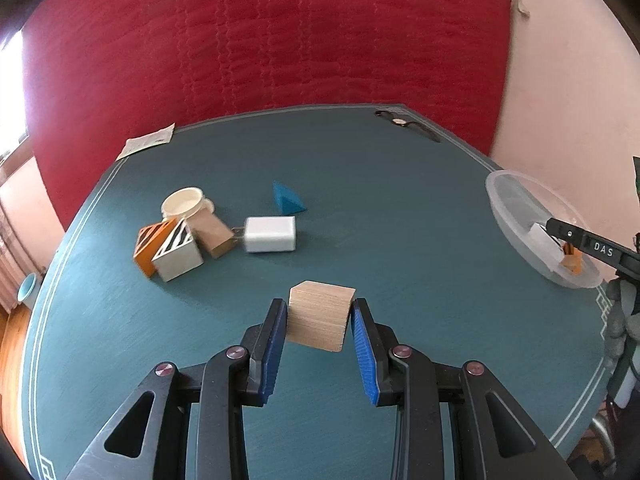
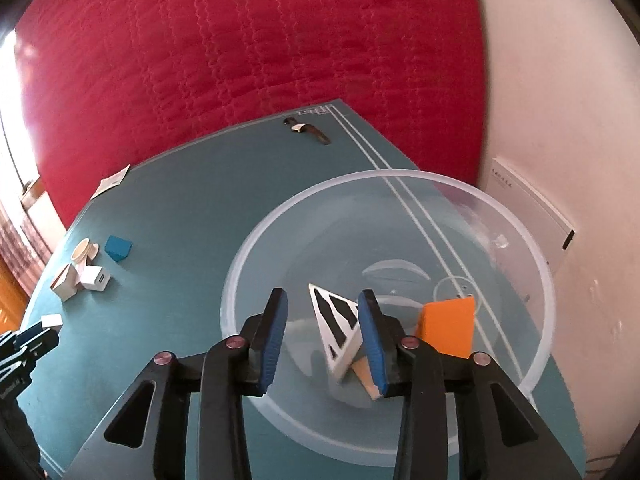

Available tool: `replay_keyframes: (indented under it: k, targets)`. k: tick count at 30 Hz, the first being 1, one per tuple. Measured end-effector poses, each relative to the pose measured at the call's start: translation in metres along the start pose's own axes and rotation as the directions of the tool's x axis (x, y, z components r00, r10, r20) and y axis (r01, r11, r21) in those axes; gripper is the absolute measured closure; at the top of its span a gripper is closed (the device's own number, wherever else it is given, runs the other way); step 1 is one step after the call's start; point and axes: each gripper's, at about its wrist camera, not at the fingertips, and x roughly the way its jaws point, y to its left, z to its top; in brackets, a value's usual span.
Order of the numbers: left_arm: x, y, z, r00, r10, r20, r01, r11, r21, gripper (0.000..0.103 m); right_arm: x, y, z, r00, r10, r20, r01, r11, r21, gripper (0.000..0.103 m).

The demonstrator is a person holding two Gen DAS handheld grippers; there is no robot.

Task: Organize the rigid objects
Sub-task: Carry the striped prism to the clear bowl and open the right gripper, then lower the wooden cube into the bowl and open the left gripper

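- Wooden and pale, the block (image 1: 320, 318) sits at lower centre of the left wrist view, one corner tipped down toward the bottom of the frame, no clear long axis.
- Left gripper (image 1: 320, 312) is closed on this block, a blue pad pressing each side face, the block lifted off the teal table (image 1: 400, 208).
- At left centre lie a white charger (image 1: 271, 234), a blue wedge (image 1: 288, 199), a cream cup (image 1: 184, 202) and striped orange and white pieces (image 1: 168, 250) bunched together; the clear bowl (image 1: 508, 196) is at the right edge.
- Red quilted fabric (image 1: 260, 40) fills the background.
- Right wrist view: a white triangular piece with black stripes (image 2: 336, 324) stands inside the clear bowl, apex toward the upper left, long axis running down the frame.
- Right gripper (image 2: 322, 312) is parted; the piece leans by the right pad, with a clear gap to the left pad, so it is not clamped.
- An orange block (image 2: 448, 326) rests in the bowl at right; a pale wall (image 2: 560, 80) stands behind.
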Motion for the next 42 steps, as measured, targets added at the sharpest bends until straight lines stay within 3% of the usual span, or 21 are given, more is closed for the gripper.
replay_keyframes:
  k: [10,19,27,32,42]
  targets:
    - [0.005,-0.039,0.018,0.998,-0.056,0.014,0.055,0.997,0.056,0.068,-0.002,-0.016,-0.008,0.998,-0.065,0.006,0.065,0.997,-0.029,0.065]
    - [0.014,-0.073,0.041,0.991,-0.13,0.03,0.126,0.987,0.099,0.068,-0.013,-0.026,-0.004,0.996,-0.072,0.05,0.072,0.997,-0.002,0.065]
    - [0.023,-0.118,0.055,0.974,-0.224,0.016,0.218,0.96,0.178,0.068,-0.029,-0.032,0.003,0.989,-0.082,0.119,0.078,0.996,0.041,0.064]
    - [0.03,-0.145,0.061,0.962,-0.271,-0.002,0.265,0.938,0.225,0.068,-0.035,-0.04,0.005,0.984,-0.098,0.149,0.086,0.993,0.086,0.059]
    - [0.039,-0.175,0.069,0.933,-0.36,-0.024,0.354,0.901,0.251,0.068,-0.038,-0.045,0.007,0.979,-0.107,0.172,0.088,0.99,0.114,0.058]
